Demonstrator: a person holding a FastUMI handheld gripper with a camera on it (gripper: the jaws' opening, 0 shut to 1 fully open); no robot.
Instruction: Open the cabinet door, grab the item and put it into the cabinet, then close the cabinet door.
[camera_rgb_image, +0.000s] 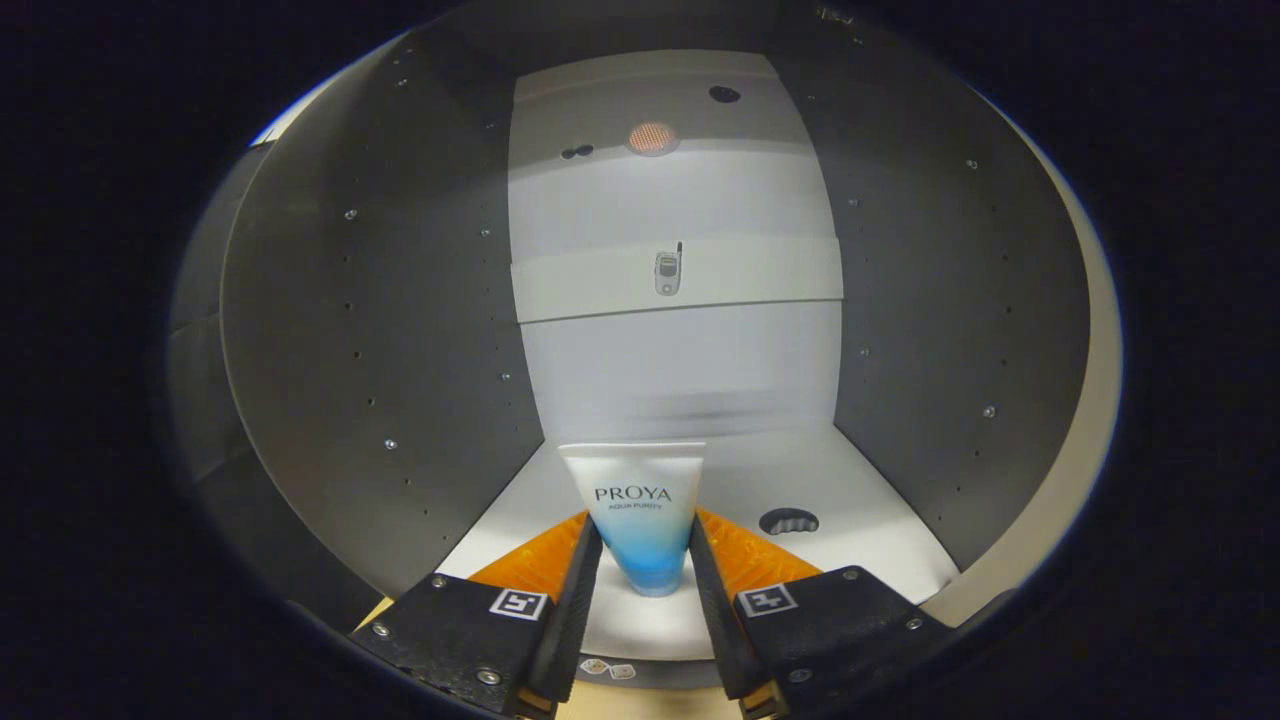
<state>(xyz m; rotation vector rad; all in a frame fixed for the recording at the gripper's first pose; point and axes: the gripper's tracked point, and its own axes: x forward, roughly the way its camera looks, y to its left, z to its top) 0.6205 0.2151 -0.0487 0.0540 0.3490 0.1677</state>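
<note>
The tube is clamped between the fingers of the gripper, cap down, at the front edge of the cabinet floor. If released carelessly, it could be toppled, since little base is offered by the narrow cap.

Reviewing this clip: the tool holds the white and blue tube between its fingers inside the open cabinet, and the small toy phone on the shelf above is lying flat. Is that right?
Not quite. In the gripper view, the small grey toy phone stands upright on the white shelf, against the back wall, not lying flat. The rest holds: the tool grips the white and blue plastic tube between its fingers inside the open grey-walled cabinet.
</note>
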